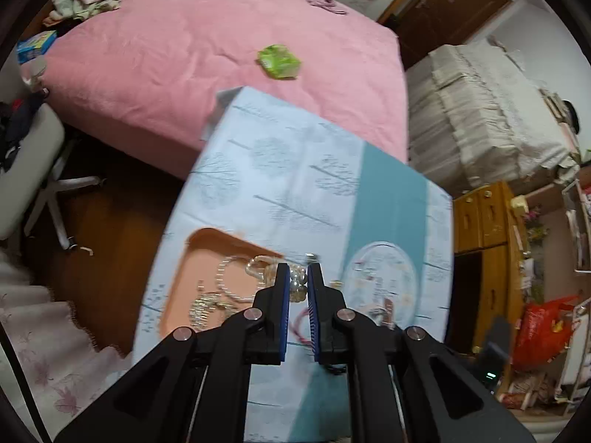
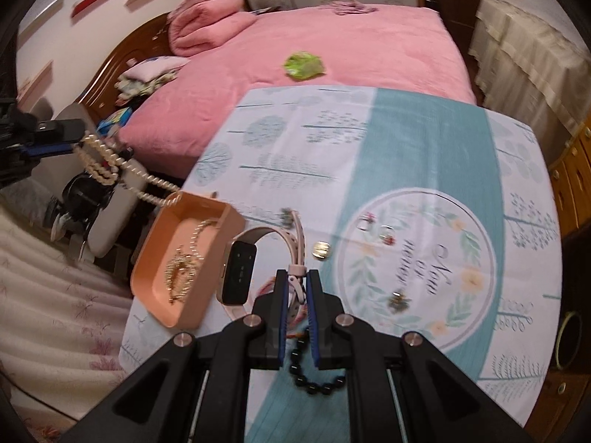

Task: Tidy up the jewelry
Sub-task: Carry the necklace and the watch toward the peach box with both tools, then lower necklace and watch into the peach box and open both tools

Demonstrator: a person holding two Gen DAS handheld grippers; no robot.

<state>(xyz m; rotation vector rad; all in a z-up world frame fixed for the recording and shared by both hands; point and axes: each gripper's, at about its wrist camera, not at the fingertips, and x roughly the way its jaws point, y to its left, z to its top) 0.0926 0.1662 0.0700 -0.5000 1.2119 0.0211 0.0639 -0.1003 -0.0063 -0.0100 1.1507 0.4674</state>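
Observation:
My left gripper (image 1: 298,272) is shut on a pearl necklace (image 1: 297,283) and holds it above the peach tray (image 1: 177,288). In the right wrist view the left gripper (image 2: 55,136) is at far left with the pearl necklace (image 2: 110,171) hanging down to the tray's rim (image 2: 177,313). A gold chain (image 2: 181,269) lies in the tray. My right gripper (image 2: 296,277) is shut on the pink strap of a smartwatch (image 2: 239,273), lifted beside the tray. A black bead bracelet (image 2: 314,384), two rings (image 2: 375,227), a round gold piece (image 2: 320,249) and a brooch (image 2: 398,301) lie on the cloth.
A blue-white patterned cloth (image 2: 424,147) covers the table. A pink bed (image 2: 332,44) with a green packet (image 2: 303,64) is behind it. An office chair (image 1: 33,170) stands left, wooden drawers (image 1: 484,217) right.

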